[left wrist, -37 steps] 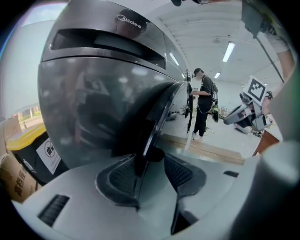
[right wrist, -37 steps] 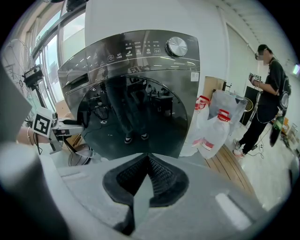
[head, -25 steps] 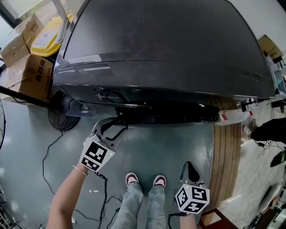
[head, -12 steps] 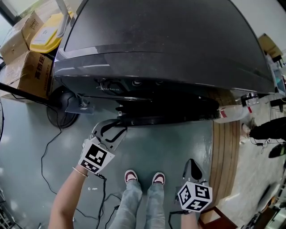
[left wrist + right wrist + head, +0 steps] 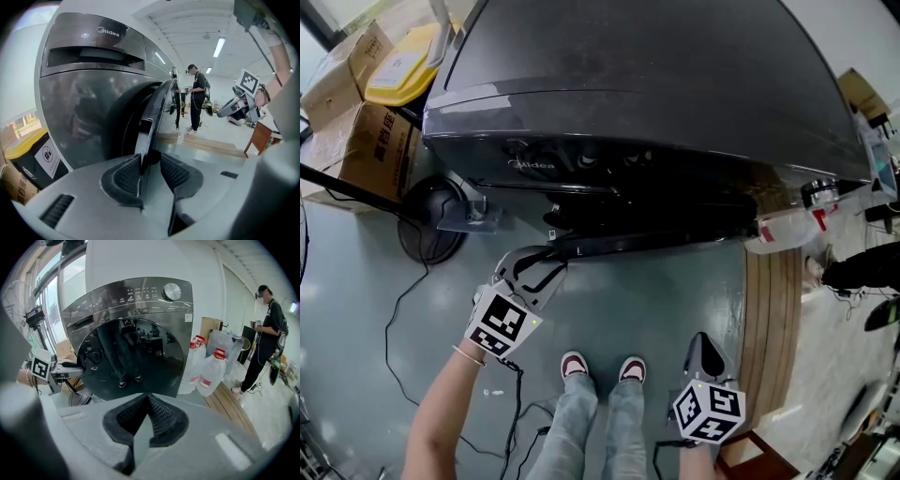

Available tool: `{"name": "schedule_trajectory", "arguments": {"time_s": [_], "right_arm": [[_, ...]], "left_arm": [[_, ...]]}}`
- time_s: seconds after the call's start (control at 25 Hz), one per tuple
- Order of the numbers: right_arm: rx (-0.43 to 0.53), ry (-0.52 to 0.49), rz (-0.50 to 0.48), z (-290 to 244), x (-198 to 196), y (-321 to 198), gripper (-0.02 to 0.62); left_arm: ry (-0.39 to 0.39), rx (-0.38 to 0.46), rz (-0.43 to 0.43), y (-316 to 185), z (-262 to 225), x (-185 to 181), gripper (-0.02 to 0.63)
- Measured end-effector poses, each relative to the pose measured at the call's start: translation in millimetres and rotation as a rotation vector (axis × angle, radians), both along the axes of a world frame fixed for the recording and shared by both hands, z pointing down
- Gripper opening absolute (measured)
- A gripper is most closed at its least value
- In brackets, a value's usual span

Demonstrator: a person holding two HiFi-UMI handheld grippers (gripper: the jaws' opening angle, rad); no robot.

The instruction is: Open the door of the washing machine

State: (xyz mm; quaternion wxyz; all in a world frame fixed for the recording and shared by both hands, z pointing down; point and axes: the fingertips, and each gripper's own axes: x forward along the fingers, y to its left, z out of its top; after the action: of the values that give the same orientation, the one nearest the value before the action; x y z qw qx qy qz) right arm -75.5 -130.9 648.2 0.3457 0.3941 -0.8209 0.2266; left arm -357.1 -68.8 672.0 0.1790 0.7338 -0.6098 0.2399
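Compared with a second ago, the door [image 5: 675,236] of the washing machine [image 5: 647,84] stands further out from the machine's front at its left edge. The dark gap behind that edge is wider. The front panel with the Midea logo [image 5: 531,167] now shows in the head view, where before it was barely visible. The left gripper [image 5: 536,266] has come only slightly away from the machine, still at the door's left edge. The right gripper [image 5: 701,349] stays low on the right, well apart from the door.

In the left gripper view the door's rim [image 5: 157,117] runs upright straight between the left gripper's fingers [image 5: 126,176], at their tips. The jaws are closing round it. The rim lies against the pad on the view's left, and the other pad [image 5: 177,173] is just beside it. I cannot tell whether that pad presses yet. The rest of the door extends up and away from the fingertips.

In the right gripper view the right gripper's fingers [image 5: 164,420] are pressed together with nothing between them. The glossy round door [image 5: 136,357] faces them from beyond the fingertips, not touching. Two water jugs [image 5: 213,373] stand right of the machine.
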Motion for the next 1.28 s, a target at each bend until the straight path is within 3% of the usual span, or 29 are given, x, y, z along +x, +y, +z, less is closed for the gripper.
{"name": "schedule_trajectory", "arguments": {"time_s": [0.64, 1.28], "right_arm": [[0.031, 0.018, 0.008, -20.5, 25.1, 18.3, 0.006], [0.039, 0.044, -0.132, -24.0, 60.1, 52.6, 0.006]], "left_arm": [[-0.006, -0.003, 0.034, 31.0, 0.6, 38.2, 0.103], [0.01, -0.007, -0.01, 63.0, 5.6, 101.5, 0.087]]}}
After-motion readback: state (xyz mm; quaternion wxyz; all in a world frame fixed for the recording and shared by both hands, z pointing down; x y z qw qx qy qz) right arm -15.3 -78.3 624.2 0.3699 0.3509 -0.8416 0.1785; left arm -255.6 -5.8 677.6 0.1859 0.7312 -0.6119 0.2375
